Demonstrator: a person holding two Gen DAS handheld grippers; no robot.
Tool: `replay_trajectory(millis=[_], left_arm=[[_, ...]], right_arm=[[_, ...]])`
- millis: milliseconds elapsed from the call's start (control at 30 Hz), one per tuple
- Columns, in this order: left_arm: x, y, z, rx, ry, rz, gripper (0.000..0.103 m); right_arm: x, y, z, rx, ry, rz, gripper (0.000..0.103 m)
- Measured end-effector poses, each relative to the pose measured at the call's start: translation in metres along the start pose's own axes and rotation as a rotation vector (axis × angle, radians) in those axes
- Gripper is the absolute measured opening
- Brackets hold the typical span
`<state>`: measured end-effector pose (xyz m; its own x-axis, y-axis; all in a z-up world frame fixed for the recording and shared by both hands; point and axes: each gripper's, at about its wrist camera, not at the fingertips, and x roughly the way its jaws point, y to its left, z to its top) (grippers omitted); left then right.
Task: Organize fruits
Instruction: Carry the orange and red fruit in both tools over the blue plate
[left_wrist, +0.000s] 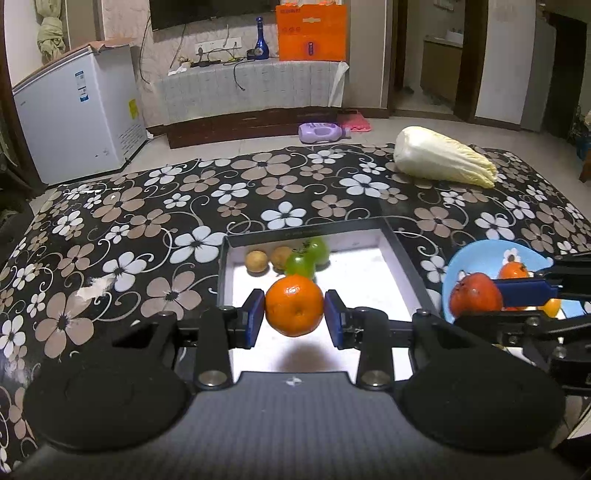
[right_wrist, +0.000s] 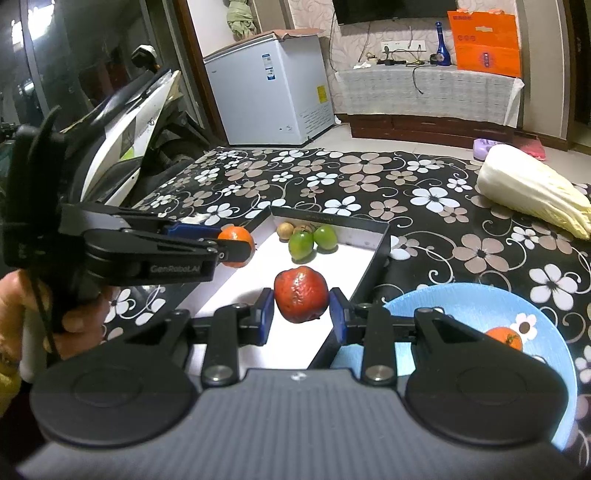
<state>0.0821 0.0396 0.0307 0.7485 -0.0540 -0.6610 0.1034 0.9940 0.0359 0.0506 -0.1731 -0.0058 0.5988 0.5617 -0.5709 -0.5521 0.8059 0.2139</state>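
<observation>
Flowered black cloth covers the table (left_wrist: 155, 206). At lower centre of the left wrist view, the left gripper (left_wrist: 294, 312) pinches a smooth, bright orange (left_wrist: 294, 309) between its blue pads, above the near end of the white-floored box (left_wrist: 402, 251). At centre of the right wrist view, the right gripper (right_wrist: 301, 306) clamps a wrinkled red fruit (right_wrist: 301, 293). Farther in, two green fruits (left_wrist: 306, 258) sit against the box's back wall.

Box (left_wrist: 406, 254) front floor free; green fruits (left_wrist: 306, 258) crowd back wall.
</observation>
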Motion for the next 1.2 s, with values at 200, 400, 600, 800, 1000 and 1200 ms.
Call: replay_trajectory(millis=[200,400,600,800,1000,1200], left_arm=[[-0.01,-0.012,-0.006,0.004,-0.002,-0.009,0.041],[-0.017,-0.023,-0.012,0.019,0.001,-0.015,0.041],[-0.013,-0.029,-0.01,0.021,0.003,-0.024,0.041],[-0.009,-0.037,-0.008,0.035,0.001,-0.042,0.041],[-0.01,-0.042,-0.006,0.043,-0.009,-0.057,0.041],[-0.012,-0.044,-0.004,0.047,-0.017,-0.068,0.041]], right_arm=[[-0.01,0.005,-0.009,0.007,-0.002,-0.001,0.036],[-0.022,0.011,-0.013,0.003,-0.022,0.012,0.036],[-0.026,0.006,-0.015,0.009,-0.025,0.01,0.036],[-0.026,-0.002,-0.014,0.02,-0.025,0.009,0.036],[-0.027,-0.004,-0.013,0.017,-0.028,0.012,0.036],[-0.028,-0.006,-0.013,0.023,-0.031,0.001,0.036]])
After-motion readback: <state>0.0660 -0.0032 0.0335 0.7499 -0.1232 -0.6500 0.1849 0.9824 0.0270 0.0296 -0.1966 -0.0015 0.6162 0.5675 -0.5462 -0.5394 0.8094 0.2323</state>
